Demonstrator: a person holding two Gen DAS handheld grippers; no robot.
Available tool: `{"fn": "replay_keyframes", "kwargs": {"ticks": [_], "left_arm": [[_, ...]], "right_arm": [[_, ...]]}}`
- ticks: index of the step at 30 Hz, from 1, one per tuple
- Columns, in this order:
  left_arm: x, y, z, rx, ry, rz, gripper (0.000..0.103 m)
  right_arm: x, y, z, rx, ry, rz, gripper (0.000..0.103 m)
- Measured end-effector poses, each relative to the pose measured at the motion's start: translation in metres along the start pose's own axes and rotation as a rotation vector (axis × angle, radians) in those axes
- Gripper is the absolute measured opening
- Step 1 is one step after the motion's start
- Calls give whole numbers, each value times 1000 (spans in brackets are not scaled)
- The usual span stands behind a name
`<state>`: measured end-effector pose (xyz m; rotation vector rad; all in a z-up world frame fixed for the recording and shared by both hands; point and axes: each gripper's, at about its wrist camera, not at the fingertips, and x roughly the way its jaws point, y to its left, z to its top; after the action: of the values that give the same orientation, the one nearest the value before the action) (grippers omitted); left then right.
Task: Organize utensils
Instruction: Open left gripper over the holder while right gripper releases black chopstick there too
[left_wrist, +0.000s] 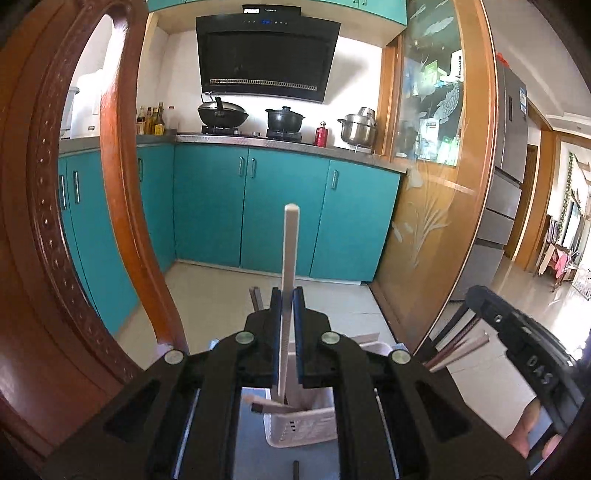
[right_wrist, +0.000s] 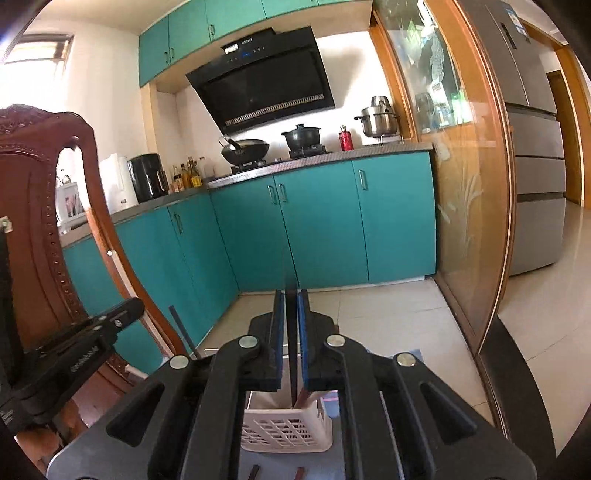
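My left gripper (left_wrist: 287, 295) is shut on a white chopstick (left_wrist: 290, 251) that stands upright, its lower end reaching down into a white perforated basket (left_wrist: 306, 424). A dark stick (left_wrist: 256, 299) stands just behind the left finger. My right gripper (right_wrist: 291, 295) is shut on a dark chopstick (right_wrist: 291, 354) whose lower end dips into the white basket (right_wrist: 284, 432). From the left wrist, the right gripper (left_wrist: 480, 295) shows at the right edge, with brown and white chopsticks (left_wrist: 461, 349) leaning beside it. The left gripper (right_wrist: 135, 304) shows at the left of the right wrist view.
A carved wooden chair back (left_wrist: 44, 221) stands close on the left. The basket rests on a grey table (right_wrist: 332, 469) with loose dark sticks (right_wrist: 255, 470) near the front. Teal kitchen cabinets (left_wrist: 280, 206), a stove with pots and a glass partition (left_wrist: 436, 184) lie beyond.
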<state>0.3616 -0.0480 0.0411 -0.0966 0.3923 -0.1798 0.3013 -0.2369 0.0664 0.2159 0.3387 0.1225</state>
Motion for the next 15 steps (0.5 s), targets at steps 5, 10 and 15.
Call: {"fn": "replay_keyframes", "kwargs": {"ticks": [5, 10, 15], "left_arm": [[-29, 6, -10, -4, -42, -5, 24], [-71, 16, -39, 0, -4, -19, 33], [-57, 22, -101, -6, 210, -13, 33]], "right_arm": [[-47, -10, -4, 33, -68, 3, 40], [-88, -30, -37, 75, -43, 5, 40], [-24, -19, -104, 9, 344, -21, 40]]}}
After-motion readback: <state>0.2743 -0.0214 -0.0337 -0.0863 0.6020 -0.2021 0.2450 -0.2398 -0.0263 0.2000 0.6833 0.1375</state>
